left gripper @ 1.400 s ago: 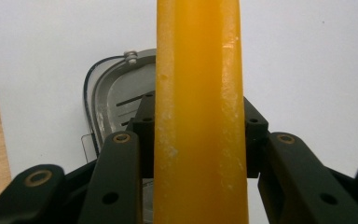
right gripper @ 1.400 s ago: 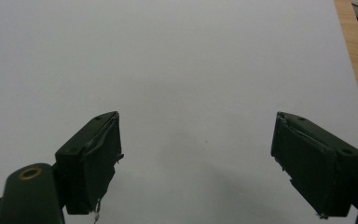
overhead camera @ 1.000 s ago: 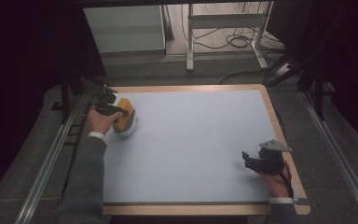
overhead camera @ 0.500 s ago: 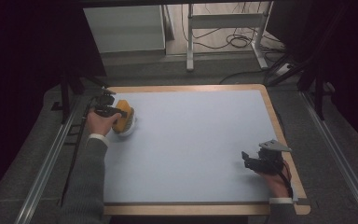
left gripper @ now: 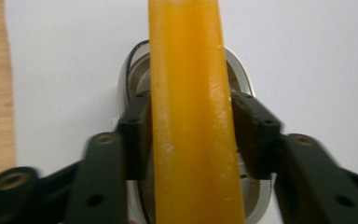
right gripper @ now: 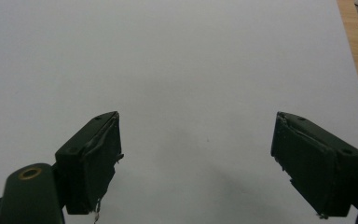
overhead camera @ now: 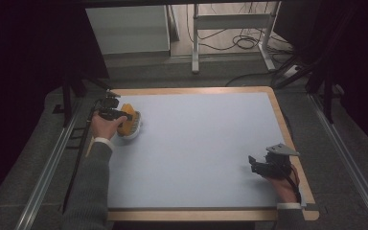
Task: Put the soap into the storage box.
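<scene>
Left tool (left gripper: 191,135) pinches orange piece (left gripper: 191,116); white dish (left gripper: 242,74) beneath.

A smooth orange slab-like piece (left gripper: 191,121), seen edge-on and standing upright in the left claw view, runs from the bottom of that view to the top, with a faint pale scuff on its face. It sits over a round white dish (overhead camera: 133,130) with a grey inner ring. Both lie near the far left corner of the surface (overhead camera: 206,143), just inside its left edge.
</scene>
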Tool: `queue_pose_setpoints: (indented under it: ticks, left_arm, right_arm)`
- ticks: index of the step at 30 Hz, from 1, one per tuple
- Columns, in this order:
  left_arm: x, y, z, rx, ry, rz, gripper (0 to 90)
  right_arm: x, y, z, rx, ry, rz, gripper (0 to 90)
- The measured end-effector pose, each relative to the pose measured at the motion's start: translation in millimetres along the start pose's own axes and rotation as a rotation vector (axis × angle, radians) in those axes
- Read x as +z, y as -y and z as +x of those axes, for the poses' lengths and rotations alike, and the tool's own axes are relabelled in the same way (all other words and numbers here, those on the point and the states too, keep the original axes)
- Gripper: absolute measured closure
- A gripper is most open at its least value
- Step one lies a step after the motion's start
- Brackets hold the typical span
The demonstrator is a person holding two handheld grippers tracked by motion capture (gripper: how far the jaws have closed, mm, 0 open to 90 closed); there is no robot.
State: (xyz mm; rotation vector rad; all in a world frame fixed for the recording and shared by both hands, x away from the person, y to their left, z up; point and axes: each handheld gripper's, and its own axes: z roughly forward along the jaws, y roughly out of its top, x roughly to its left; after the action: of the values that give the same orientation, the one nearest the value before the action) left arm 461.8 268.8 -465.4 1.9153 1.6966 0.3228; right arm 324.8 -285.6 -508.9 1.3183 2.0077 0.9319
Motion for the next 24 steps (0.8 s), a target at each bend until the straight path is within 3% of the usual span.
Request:
queue_pose_setpoints:
  ticks: [4, 11, 12, 14, 19, 20, 21, 22, 24]
  left_arm:
    - [-1.9, 0.6, 1.4, 0.005, -0.029, -0.002, 34.4]
    - [-14.0, 1.6, 5.2, 0.016, -0.046, -0.043, 30.4]
    - [-20.1, 2.8, 4.8, 0.037, -0.079, -0.057, 30.8]
    - [-22.5, 3.8, 4.5, 0.048, -0.086, -0.065, 31.9]
    - [-31.3, 9.0, -0.6, 0.081, -0.053, -0.086, 31.3]
    - [-33.9, 11.9, -4.7, 0.103, -0.022, -0.086, 31.4]
    - [-33.9, 11.9, -4.7, 0.103, -0.022, -0.086, 31.4]
    - [-36.4, 16.2, -8.9, 0.126, 0.011, -0.096, 30.5]
    - [-37.9, 18.5, -10.7, 0.135, 0.032, -0.098, 31.7]
  right_arm:
    - [0.2, -0.3, 1.8, -0.003, -0.006, 0.000, 15.8]
    - [0.6, 0.0, 1.4, -0.005, -0.003, 0.003, 15.8]
    - [0.8, 0.0, 1.5, -0.006, -0.003, 0.004, 15.8]
    - [1.1, 0.0, 1.6, -0.006, -0.005, 0.004, 15.8]
    - [1.7, -0.2, 3.0, -0.010, -0.006, 0.005, 15.8]
    - [1.7, -0.4, 3.1, -0.010, -0.006, 0.003, 15.8]
    - [1.7, -0.4, 3.1, -0.010, -0.006, 0.003, 15.8]
    - [1.8, -0.6, 2.8, -0.010, -0.007, 0.002, 15.8]
    - [2.0, -0.6, 2.6, -0.010, -0.010, 0.002, 15.8]
